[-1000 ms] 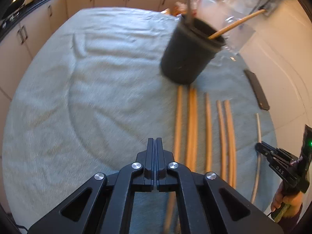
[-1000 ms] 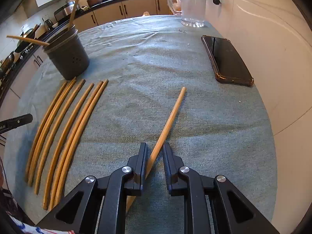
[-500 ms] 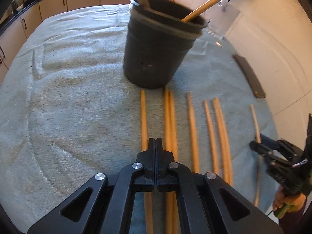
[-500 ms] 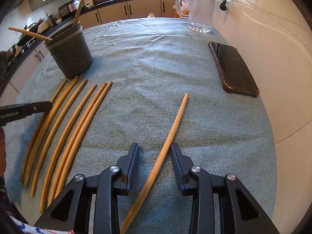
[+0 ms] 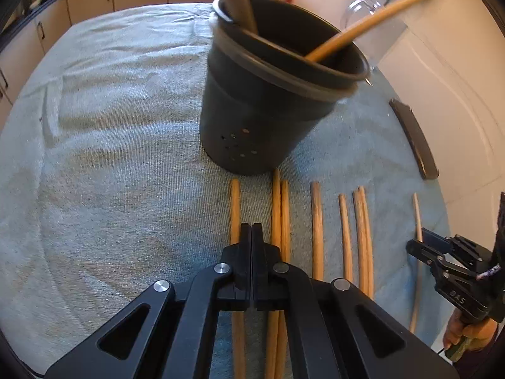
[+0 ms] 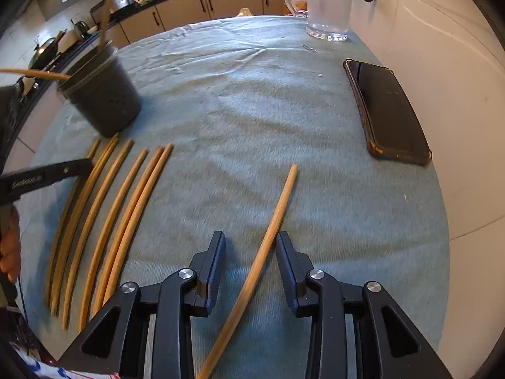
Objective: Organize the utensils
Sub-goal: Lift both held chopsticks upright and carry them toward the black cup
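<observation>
Your left gripper (image 5: pixel 251 237) is pressed closed above the wooden sticks (image 5: pixel 316 230). The dark holder (image 5: pixel 268 107) stands just beyond them, two sticks inside.

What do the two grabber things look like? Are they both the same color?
Yes, both are black. The left gripper and the right gripper have flat plastic fingers on triangle-shaped arms with round silver screws. The right one's fingers have ridged inner faces. White lettering runs along the left one's side, and bare hands hold the handles.

Seven wooden sticks (image 6: pixel 104 221) lay side by side on my cloth, ends near the upright dark holder (image 5: pixel 268 101), which held two more. One stick (image 6: pixel 268 237) lay apart, flat.
</observation>
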Tool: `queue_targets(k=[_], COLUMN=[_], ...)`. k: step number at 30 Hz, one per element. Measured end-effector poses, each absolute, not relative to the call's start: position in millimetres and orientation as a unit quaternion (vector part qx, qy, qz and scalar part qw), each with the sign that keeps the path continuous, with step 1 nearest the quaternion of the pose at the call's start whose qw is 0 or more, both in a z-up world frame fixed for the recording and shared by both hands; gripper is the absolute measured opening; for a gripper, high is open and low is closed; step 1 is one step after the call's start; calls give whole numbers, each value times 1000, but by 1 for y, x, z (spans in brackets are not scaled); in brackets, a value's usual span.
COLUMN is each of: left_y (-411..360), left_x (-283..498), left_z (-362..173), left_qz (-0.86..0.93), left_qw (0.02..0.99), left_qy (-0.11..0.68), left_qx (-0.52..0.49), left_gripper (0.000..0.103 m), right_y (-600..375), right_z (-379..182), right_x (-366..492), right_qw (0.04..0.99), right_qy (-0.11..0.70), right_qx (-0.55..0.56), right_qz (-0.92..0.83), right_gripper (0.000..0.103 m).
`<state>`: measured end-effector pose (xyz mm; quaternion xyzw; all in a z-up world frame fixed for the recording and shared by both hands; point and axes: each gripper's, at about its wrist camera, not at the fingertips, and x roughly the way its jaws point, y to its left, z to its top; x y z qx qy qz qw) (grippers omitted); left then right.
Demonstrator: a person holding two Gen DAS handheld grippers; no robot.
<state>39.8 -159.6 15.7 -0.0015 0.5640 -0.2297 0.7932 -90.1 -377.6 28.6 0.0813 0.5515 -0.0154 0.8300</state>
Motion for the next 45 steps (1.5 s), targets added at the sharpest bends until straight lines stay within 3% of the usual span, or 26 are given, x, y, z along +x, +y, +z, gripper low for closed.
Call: queue_targets(k=[3, 4, 7, 14, 25, 36, 38, 40, 45], left_y=[-156, -156, -152, -119, -97, -134, -143, -154, -168], left_x=[38, 36, 26, -4, -59, -8, -1, 8, 28], left_z=[15, 15, 18, 67, 124, 41, 34, 28, 19], left_qz=[-231, -231, -222, -223, -252, -253, -249, -242, -218], left_qw=[798, 801, 816, 856, 887, 826, 822, 821, 821], left_qy=[557, 553, 533, 465, 383, 504, 512, 517, 525], left_qx=[-9, -4, 6, -25, -55, 3, 16, 34, 56], left_gripper=[0, 0, 0, 0, 0, 1, 4, 16, 16], right_y=[-371, -368, -366, -368, -333, -335, -337, -339, -341], right_z=[28, 28, 28, 47, 116, 94, 92, 90, 91], right_x=[-77, -73, -67, -91, -144, -145, -144, -142, -140], right_qw=[829, 831, 837, 865, 923, 899, 898, 897, 896], right_qy=[555, 553, 545, 492, 375, 411, 414, 415, 414], right_qx=[61, 52, 46, 103, 85, 137, 140, 143, 147], right_qz=[-26, -31, -33, -5, 28, 55, 53, 55, 60], right_gripper=[29, 19, 7, 6, 6, 7, 7, 7, 7])
